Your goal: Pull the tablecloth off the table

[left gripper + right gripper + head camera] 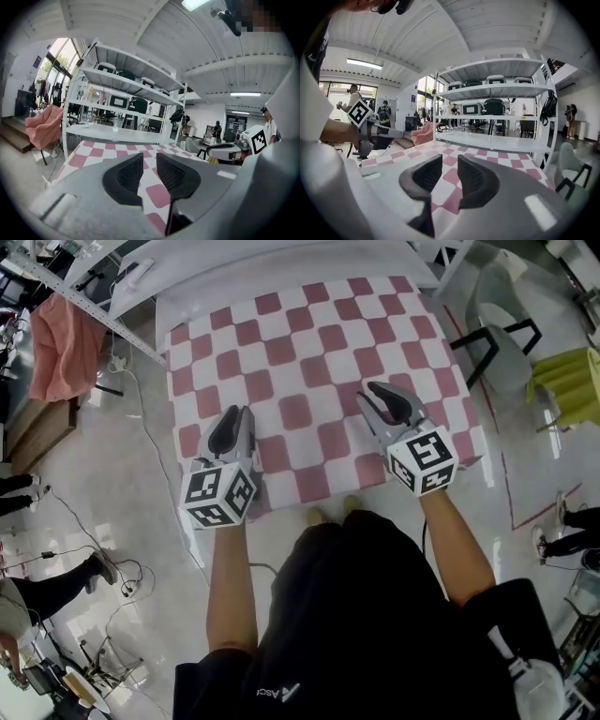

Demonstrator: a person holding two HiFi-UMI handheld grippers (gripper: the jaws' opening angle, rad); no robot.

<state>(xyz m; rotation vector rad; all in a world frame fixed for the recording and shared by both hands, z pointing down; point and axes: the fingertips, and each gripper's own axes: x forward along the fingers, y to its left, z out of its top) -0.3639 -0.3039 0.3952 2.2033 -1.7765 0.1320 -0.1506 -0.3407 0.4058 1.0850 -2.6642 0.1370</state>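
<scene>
Pink-and-white checkered fabric tablecloth (309,352) is spread out flat, covering the table top completely from what I can see. It lies right under and ahead of both grippers, with its near edge just behind them on the person's side. Left gripper (232,427), grey with black jaw pads and a black-and-white marker cube on its back, sits over the near left corner of the cloth. Its 2 jaws are released, a narrow gap between them and nothing pinched, just checks showing through. Right gripper (382,397), same build, is over the near right part of the cloth, well apart from the left one, and it's also loose with a slim gap and nothing in it. Can't tell if either set of tips actually touches the fabric. Both point away from the person toward a white metal shelving rack (126,93) beyond the cloth's far edge. Way off to the left of the left gripper a salmon-pink cloth (56,348) is draped over something, and out past the right gripper there's a pale grey chair with a black frame (502,338).
</scene>
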